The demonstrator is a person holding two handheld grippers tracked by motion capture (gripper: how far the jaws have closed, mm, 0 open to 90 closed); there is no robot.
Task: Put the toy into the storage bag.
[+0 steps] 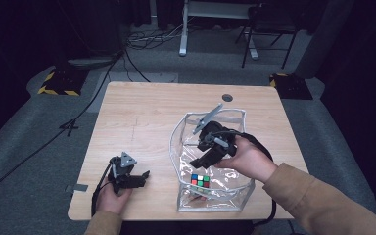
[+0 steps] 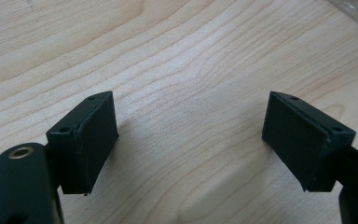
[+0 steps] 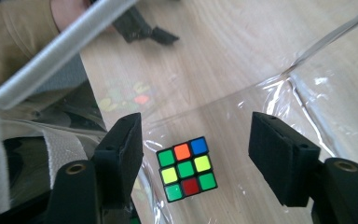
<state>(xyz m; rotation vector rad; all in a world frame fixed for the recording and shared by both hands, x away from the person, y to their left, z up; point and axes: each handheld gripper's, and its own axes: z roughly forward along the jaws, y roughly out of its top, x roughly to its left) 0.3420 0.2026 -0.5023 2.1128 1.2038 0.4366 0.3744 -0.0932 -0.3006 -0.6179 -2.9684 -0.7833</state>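
While both tools are being held by hand:
Right gripper [image 3: 196, 158]: jaws being held apart inside clear bag [image 1: 210, 191].
Cube [image 3: 187, 169]: lying below, between its jaws, ungripped.
Left gripper [image 2: 191, 140]: being held agape, empty, over table [image 2: 191, 56].

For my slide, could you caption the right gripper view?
Open right gripper poised above a scrambled puzzle cube inside a clear bag.

Table [image 1: 152, 112] brightly lit, surroundings dark; glare on clear bag [image 3: 307, 93].

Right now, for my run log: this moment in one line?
right hand-held gripper: open, inside clear bag above puzzle cube | left hand-held gripper: open, over table
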